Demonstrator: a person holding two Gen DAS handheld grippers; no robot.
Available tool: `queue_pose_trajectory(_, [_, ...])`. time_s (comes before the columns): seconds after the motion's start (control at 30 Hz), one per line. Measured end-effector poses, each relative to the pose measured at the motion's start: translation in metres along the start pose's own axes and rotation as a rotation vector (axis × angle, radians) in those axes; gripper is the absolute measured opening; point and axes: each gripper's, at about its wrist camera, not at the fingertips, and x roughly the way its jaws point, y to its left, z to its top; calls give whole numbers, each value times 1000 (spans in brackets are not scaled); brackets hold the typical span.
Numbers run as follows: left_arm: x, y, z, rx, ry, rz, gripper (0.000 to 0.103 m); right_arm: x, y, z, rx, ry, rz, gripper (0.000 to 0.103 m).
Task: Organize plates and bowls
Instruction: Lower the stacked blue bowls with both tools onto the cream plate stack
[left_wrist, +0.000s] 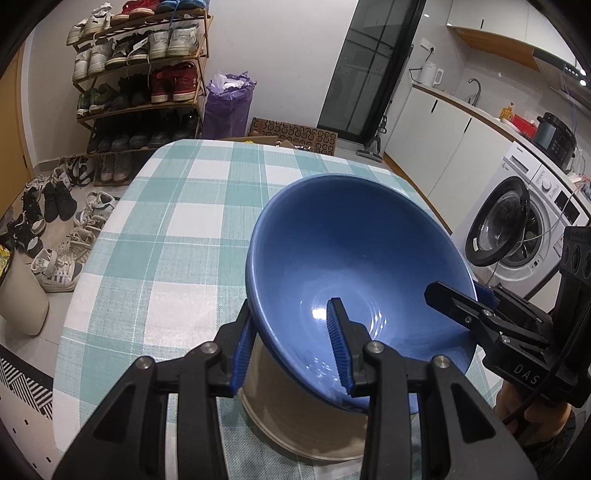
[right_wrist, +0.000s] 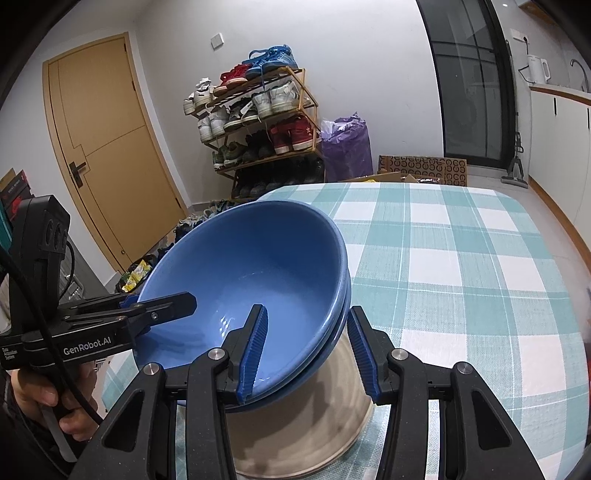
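A stack of two blue bowls (left_wrist: 354, 258) (right_wrist: 251, 266) rests on a wide beige bowl (left_wrist: 303, 417) (right_wrist: 306, 417) on the checked tablecloth (left_wrist: 177, 236) (right_wrist: 461, 266). My left gripper (left_wrist: 291, 343) straddles the blue bowls' left rim, one finger inside, one outside, with a gap on both sides. My right gripper (right_wrist: 306, 343) straddles the right rim the same way. It also shows in the left wrist view (left_wrist: 458, 295), and the left gripper shows in the right wrist view (right_wrist: 162, 306).
A shoe rack (left_wrist: 140, 74) and loose shoes (left_wrist: 55, 229) stand left of the table. A washing machine (left_wrist: 524, 214) and kitchen counter (left_wrist: 480, 110) stand right. A purple bag (right_wrist: 347, 147), cardboard (right_wrist: 424, 170) and a door (right_wrist: 107, 136) lie beyond the table's far edge.
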Motion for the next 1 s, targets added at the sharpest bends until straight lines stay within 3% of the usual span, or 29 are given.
queue_pose_trajectory(1.0, [16,6,2,-3,15,-10,38,12,-9,-1,10,14,-13,47])
